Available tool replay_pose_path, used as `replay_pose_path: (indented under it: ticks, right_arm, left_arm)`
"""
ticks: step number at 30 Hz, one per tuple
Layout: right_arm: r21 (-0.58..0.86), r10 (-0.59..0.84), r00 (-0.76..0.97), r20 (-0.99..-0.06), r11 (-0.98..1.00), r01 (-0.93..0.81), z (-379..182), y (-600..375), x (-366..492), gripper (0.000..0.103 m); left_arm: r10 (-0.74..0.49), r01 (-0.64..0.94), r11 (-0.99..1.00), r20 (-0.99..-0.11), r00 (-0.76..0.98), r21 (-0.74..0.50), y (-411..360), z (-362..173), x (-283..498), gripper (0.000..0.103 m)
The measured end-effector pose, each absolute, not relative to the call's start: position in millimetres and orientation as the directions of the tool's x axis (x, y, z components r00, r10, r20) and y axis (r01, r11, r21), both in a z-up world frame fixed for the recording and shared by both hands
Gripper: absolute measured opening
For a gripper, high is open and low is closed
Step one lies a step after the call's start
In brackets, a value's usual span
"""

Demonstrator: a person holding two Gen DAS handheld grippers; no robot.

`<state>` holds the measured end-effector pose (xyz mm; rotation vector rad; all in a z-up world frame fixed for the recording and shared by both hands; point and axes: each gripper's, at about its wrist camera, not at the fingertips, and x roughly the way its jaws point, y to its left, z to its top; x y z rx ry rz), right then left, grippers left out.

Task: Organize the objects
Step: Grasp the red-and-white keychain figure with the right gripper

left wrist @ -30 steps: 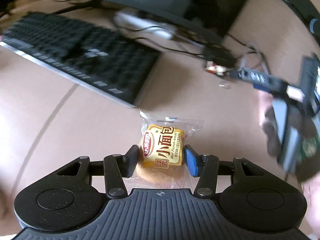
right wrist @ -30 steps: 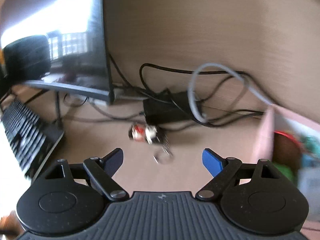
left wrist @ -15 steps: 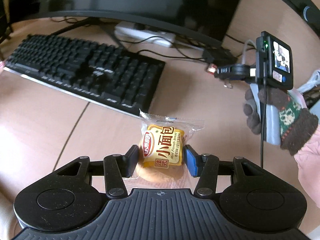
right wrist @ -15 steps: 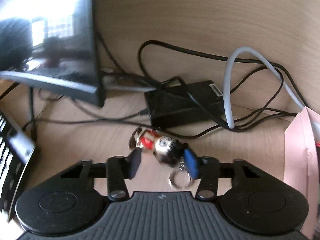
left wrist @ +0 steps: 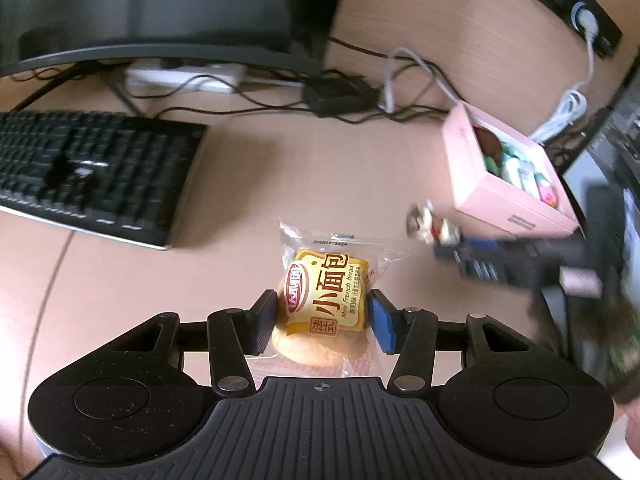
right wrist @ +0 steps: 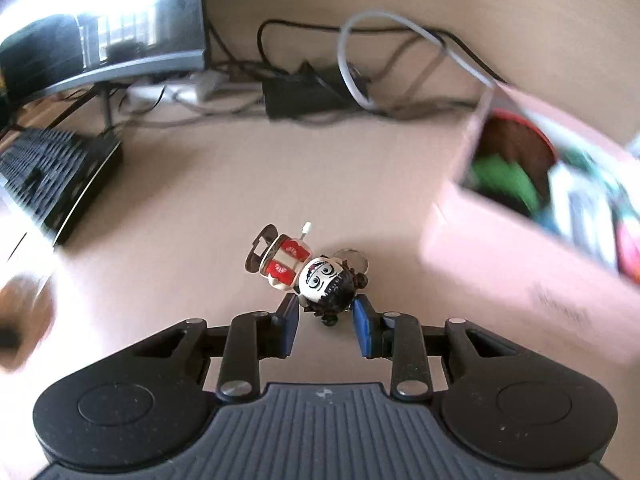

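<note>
1. Left gripper [left wrist: 322, 322]: I have it clamped on the bread packet [left wrist: 325, 298], both pads pressed against the packet's sides at lower centre of the left wrist view. I judge the side grip is chosen because the bun is soft and the wrapper slippery; squeezing the bulk, not the film, keeps it from sliding out.

2. Bread packet, orientation: its long axis runs up the frame, away from the camera. The crimped clear seal points toward the top; the printed label faces the lens, slightly tilted to the right.

3. Right gripper [right wrist: 326, 322]: I have it closed narrow on the figurine keychain [right wrist: 310, 270], the pads pinching the dark-haired head just below frame centre in the right wrist view.

4. Figurine keychain, orientation: its long axis slants from lower right to upper left. The head sits between the pads, the red-and-white body and dark base project to the upper left, and a metal ring shows behind the head on the right.

5. Pink box [left wrist: 506, 184]: open-topped, at the right of both views, already holding coloured items. I judge it the collecting place, hence both loads are carried above the desk [left wrist: 304, 176] toward it.

6. Keyboard [left wrist: 86, 174] and cables [left wrist: 248, 98]: upper left and top, well apart from both loads.
</note>
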<state>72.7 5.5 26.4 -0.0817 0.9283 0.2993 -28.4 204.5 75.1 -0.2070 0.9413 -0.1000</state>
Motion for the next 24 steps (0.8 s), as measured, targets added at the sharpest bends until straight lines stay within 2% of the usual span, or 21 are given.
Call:
replay_pose_path:
  ticks: [4,9,12,14,17,19,21,24]
  right_arm:
    - [0.067,0.22,0.534,-0.816,0.954,-0.291,25.7,-28.8,24.5,0.027]
    - [-0.067,0.098,0.591,-0.801,0.966,-0.251,28.6,-67.0,-8.7,0.029]
    - [-0.127,0.006,0.634,-0.773,0.978,-0.164,36.1,-94.6,-19.4,0.04]
    - [-0.095,0.005,0.655,-0.756,0.988,-0.118,45.6,-110.7,-27.5,0.061]
    - [-0.037,0.049,0.695,-0.717,0.993,-0.108,57.3,-120.4,-40.8,0.077]
    - [0.001,0.092,0.703,-0.705,0.992,-0.128,59.2,-116.0,-44.7,0.082]
    - [0.03,0.167,0.692,-0.703,0.978,-0.206,56.1,-97.9,-41.0,0.082]
    - [-0.026,0.205,0.694,-0.69,0.951,-0.307,48.9,-66.0,-33.3,0.085]
  left_arm:
    - [-0.204,0.032,0.973,-0.795,0.571,-0.227,180.9,71.6,-23.3,0.054]
    - [-0.238,0.078,0.969,-0.81,0.536,-0.234,152.5,61.6,-19.3,0.054]
    - [-0.248,0.09,0.968,-0.823,0.512,-0.235,138.2,55.8,-19.0,0.054]
    - [-0.252,0.095,0.967,-0.826,0.504,-0.237,131.0,53.1,-18.6,0.054]
    - [-0.237,0.089,0.971,-0.829,0.507,-0.223,123.9,52.8,-17.9,0.054]
    - [-0.229,0.09,0.973,-0.824,0.518,-0.213,122.5,56.6,-23.0,0.054]
    - [-0.207,0.083,0.978,-0.821,0.532,-0.193,124.6,59.2,-27.5,0.054]
    - [-0.18,0.04,0.981,-0.824,0.538,-0.189,135.1,61.5,-34.7,0.054]
